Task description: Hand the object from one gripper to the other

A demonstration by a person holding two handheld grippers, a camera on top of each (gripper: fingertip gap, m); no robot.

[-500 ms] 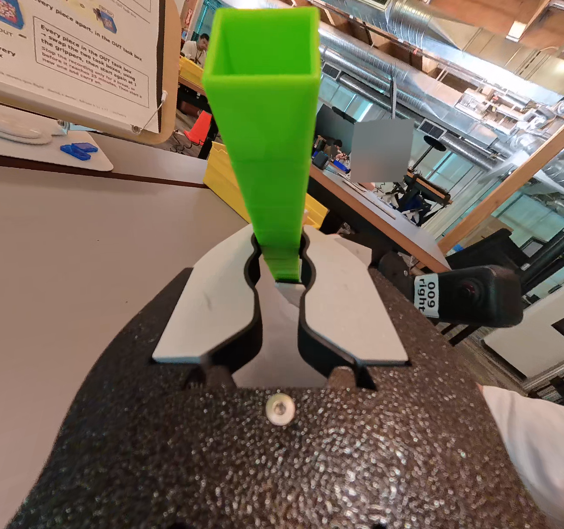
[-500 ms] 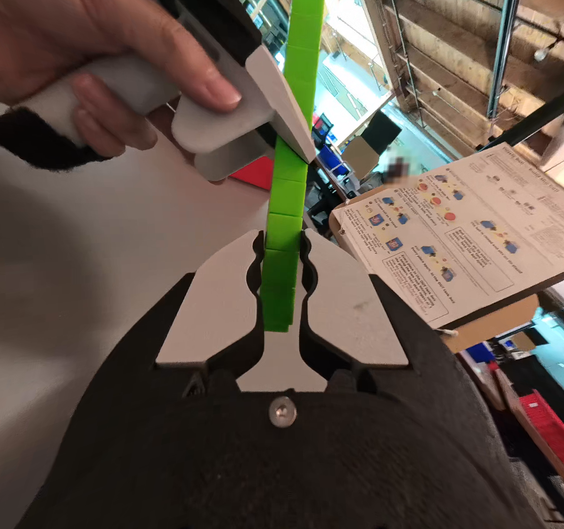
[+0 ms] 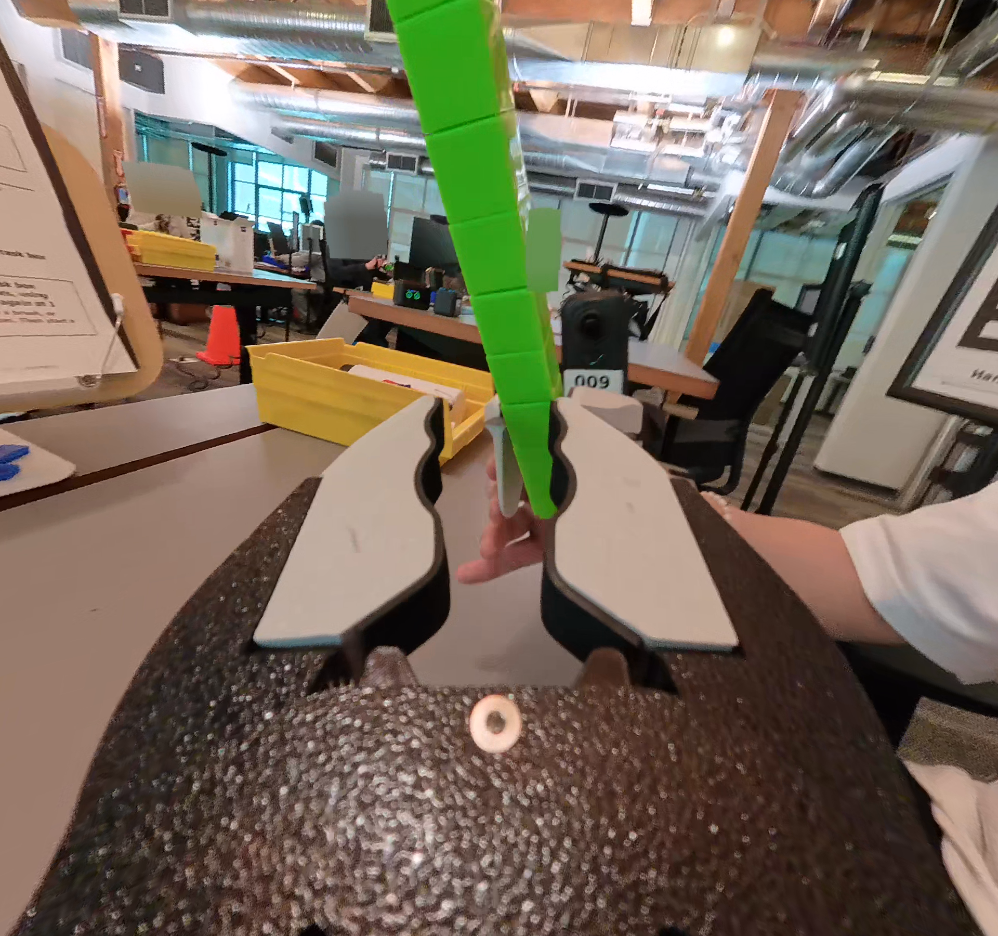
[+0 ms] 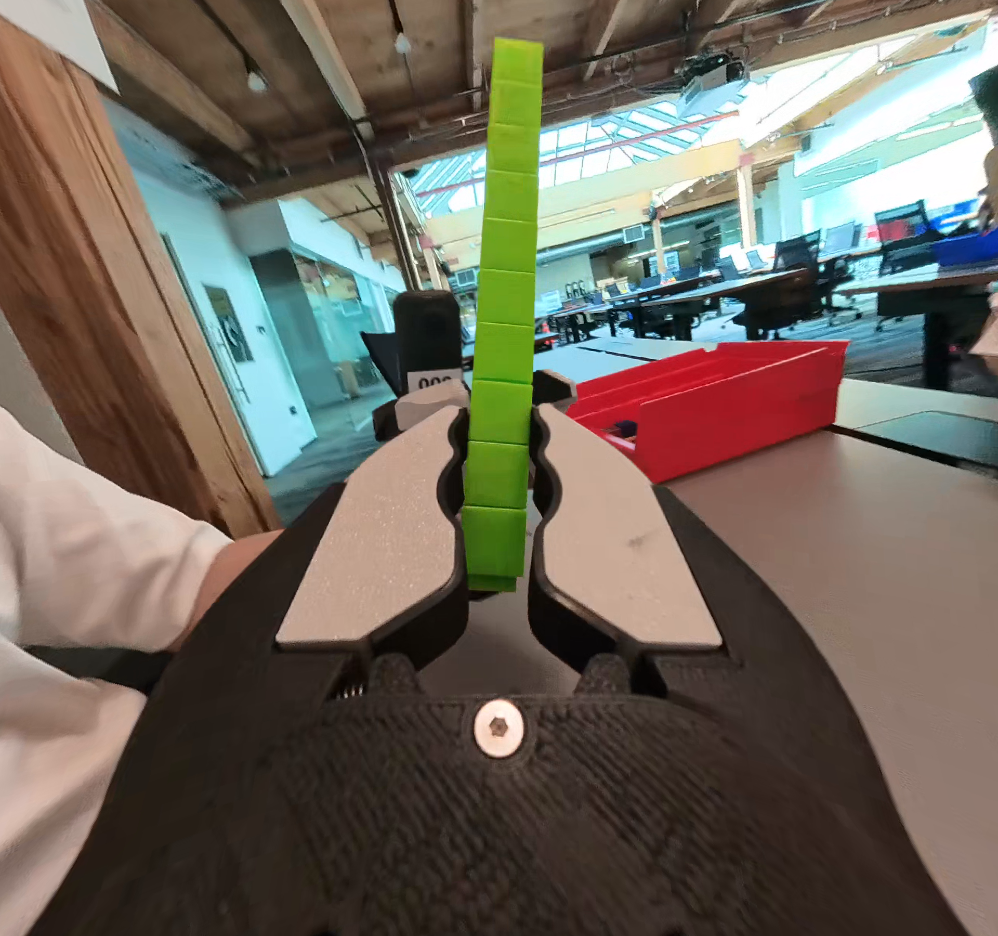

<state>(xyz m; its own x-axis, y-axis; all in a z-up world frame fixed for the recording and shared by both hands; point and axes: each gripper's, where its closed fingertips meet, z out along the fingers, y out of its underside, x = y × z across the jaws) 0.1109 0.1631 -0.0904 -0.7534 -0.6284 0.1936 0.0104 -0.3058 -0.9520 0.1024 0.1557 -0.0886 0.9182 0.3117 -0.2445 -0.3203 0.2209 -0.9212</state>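
A long bright green bar [image 4: 510, 240] made of several stacked segments stands upright in my right gripper [image 4: 499, 416], which is shut on its lower part. In the left wrist view the green bar [image 3: 475, 180] leans up and left, its lower end beside my right-hand finger. My left gripper [image 3: 497, 413] is open, with a wide gap to its other finger. One grey finger [image 3: 505, 467] of the right gripper shows against the bar there. In the right wrist view the left gripper's fingertips [image 4: 429, 405] show behind the bar, spread either side of it.
A yellow bin [image 3: 335, 397] sits on the grey table [image 3: 135, 532] ahead of the left gripper. A red bin [image 4: 729, 407] lies to the right of the right gripper. An instruction board [image 3: 43, 262] stands at the left. A wooden post [image 4: 81, 262] stands at the left of the right view.
My left gripper has opened and let go of the green bar. My right gripper stays shut on it. Both grippers have swung round to face other parts of the room.
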